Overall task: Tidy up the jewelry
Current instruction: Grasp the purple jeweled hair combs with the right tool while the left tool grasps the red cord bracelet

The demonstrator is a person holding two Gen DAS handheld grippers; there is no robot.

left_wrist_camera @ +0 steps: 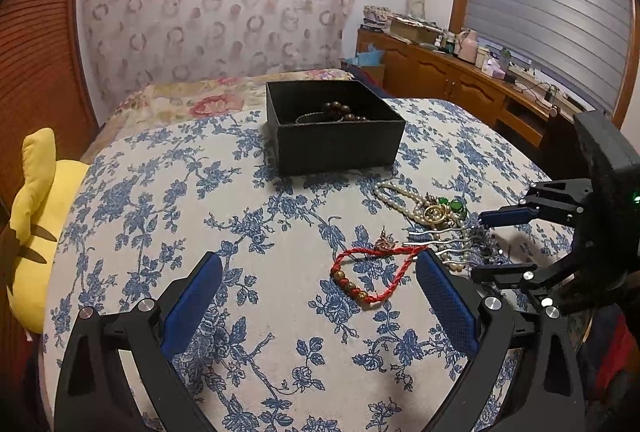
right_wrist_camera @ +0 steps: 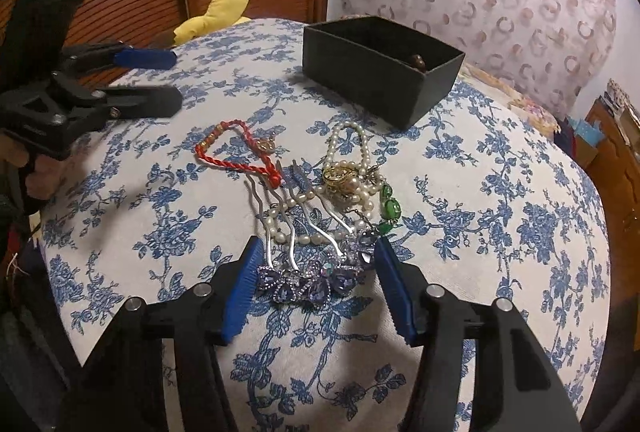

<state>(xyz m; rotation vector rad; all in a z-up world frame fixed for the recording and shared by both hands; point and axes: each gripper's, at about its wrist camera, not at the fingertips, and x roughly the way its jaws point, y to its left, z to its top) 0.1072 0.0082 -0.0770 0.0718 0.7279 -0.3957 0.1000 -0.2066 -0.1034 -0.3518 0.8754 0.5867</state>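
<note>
On my far left a yellow cushion [left_wrist_camera: 38, 224] sits at the edge of the flowered bedspread [left_wrist_camera: 168, 216], and my left claw [left_wrist_camera: 318, 272] hovers above the cloth with its jaws spread wide and nothing in them. Just inside its right-hand finger lies the red cord bracelet [left_wrist_camera: 374, 272], untouched. Further back, near the middle, stands the black box [left_wrist_camera: 336, 127], open-topped, with dark wooden beads [left_wrist_camera: 340, 111] already inside. To the right of the bracelet is the tangle of pearl necklace [right_wrist_camera: 352, 167], gold ring [right_wrist_camera: 340, 173] and green stones [right_wrist_camera: 390, 209]. Nearest of all to my right claw [right_wrist_camera: 316, 258] is the purple hair comb [right_wrist_camera: 312, 280]: its jewelled head lies crosswise between my two blue pads, its silver prongs pointing away from me toward the box. The jaws are partway open with a gap at each end of the head, so I grip nothing yet. I judge the comb is this hand's to take, closing across the head's long axis, since the left claw is further off.
</note>
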